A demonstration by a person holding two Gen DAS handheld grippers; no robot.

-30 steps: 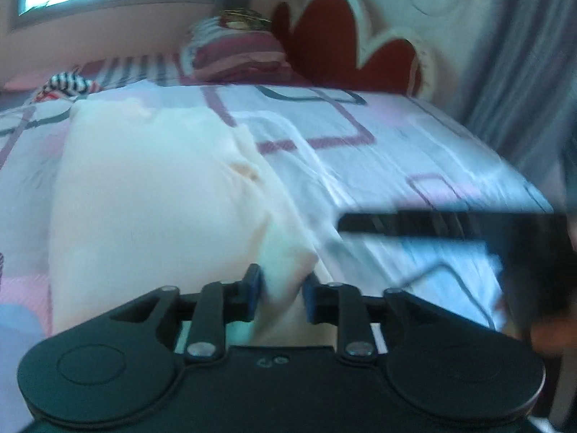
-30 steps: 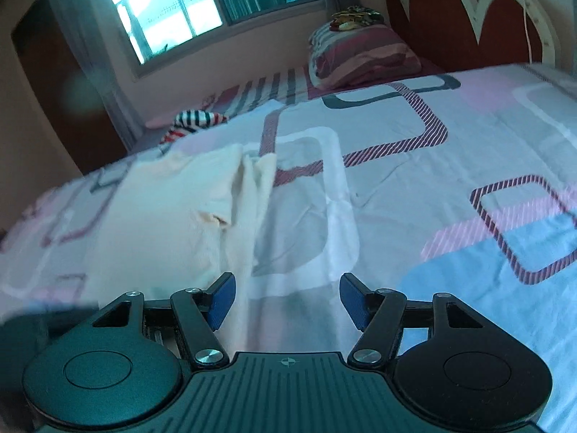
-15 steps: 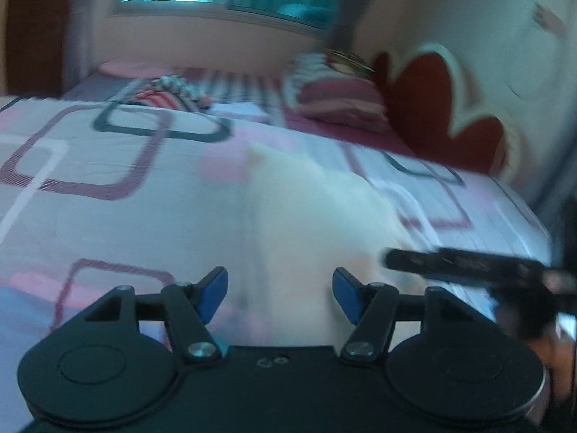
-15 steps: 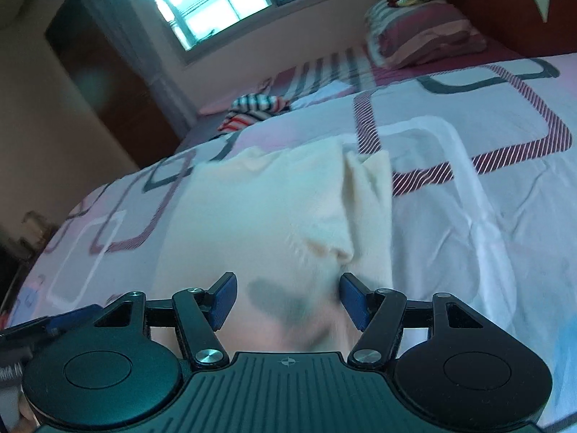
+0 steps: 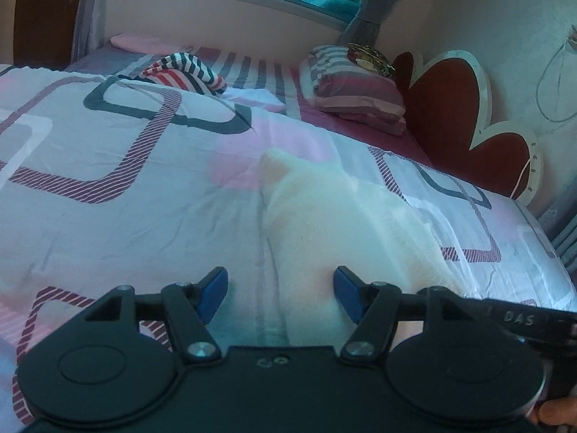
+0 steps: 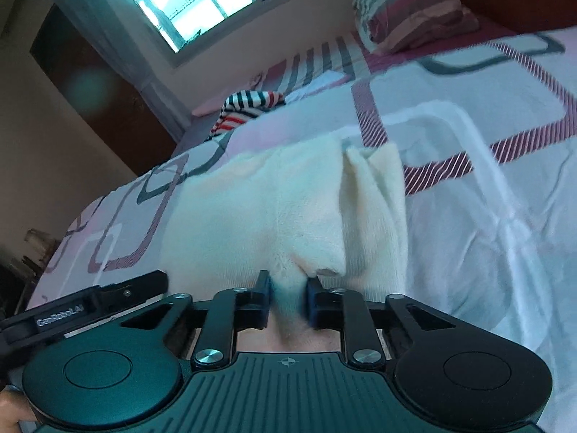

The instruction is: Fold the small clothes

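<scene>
A small cream garment [image 5: 339,216] lies on the patterned bedspread [image 5: 119,195]. My left gripper [image 5: 280,290] is open, with the garment's near left edge lying between its blue fingers. In the right wrist view the cream garment [image 6: 267,216] is partly folded, with a raised flap on its right side. My right gripper [image 6: 287,297] is shut on a pinch of the garment's near edge. The right gripper's body [image 5: 523,321] shows at the lower right of the left wrist view. The left gripper's body [image 6: 83,310] shows at the lower left of the right wrist view.
A striped red, white and black garment [image 5: 184,72] lies at the far side of the bed. A striped pillow [image 5: 357,90] rests against the red scalloped headboard [image 5: 454,112]. A window [image 6: 187,3] and a dark door [image 6: 93,90] stand beyond the bed.
My left gripper let go of the cream garment, opened and swung to its left edge. My right gripper moved in over the garment and closed on its near edge.
</scene>
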